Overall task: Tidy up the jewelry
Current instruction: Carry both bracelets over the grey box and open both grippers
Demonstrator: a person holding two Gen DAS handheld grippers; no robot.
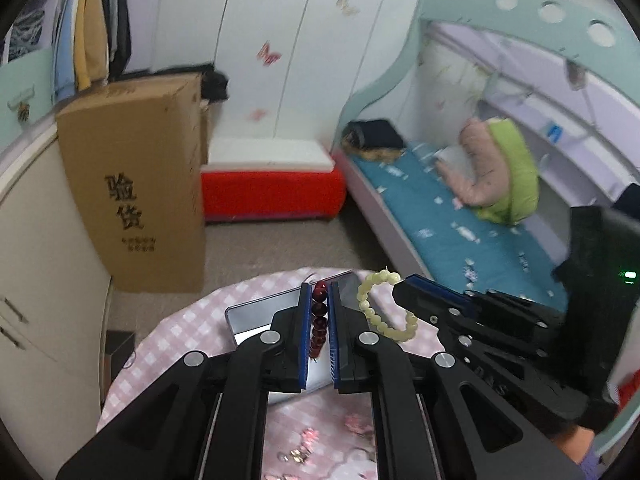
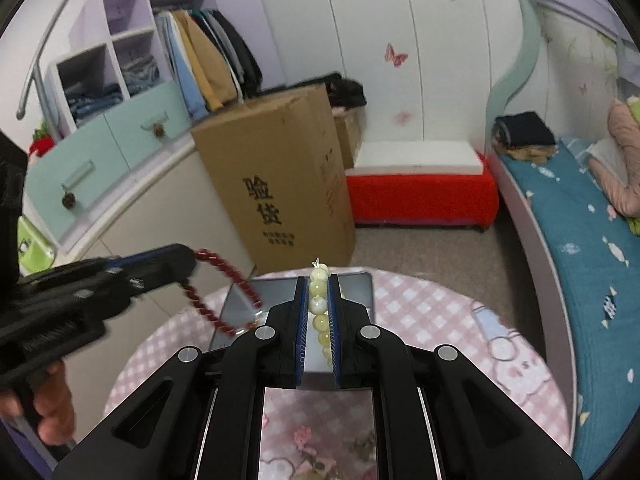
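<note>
gripping red bead bracelet (image 1: 319, 322) w/ left hand-held gripper (image 1: 319, 292), right hand-held gripper (image 2: 319, 280) w/ pale bracelet (image 2: 320, 312).

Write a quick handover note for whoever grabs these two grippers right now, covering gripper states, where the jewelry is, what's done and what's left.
Left gripper: shut on the dark red bead bracelet, held in the air.
Right gripper: shut on the pale yellow bead bracelet, also held in the air.
Below both: the open metal tin on the round table with the pink checked cloth.
Done: both bracelets picked up.
Left: set each bracelet down where it belongs, probably in the tin; neither is placed yet.
</note>
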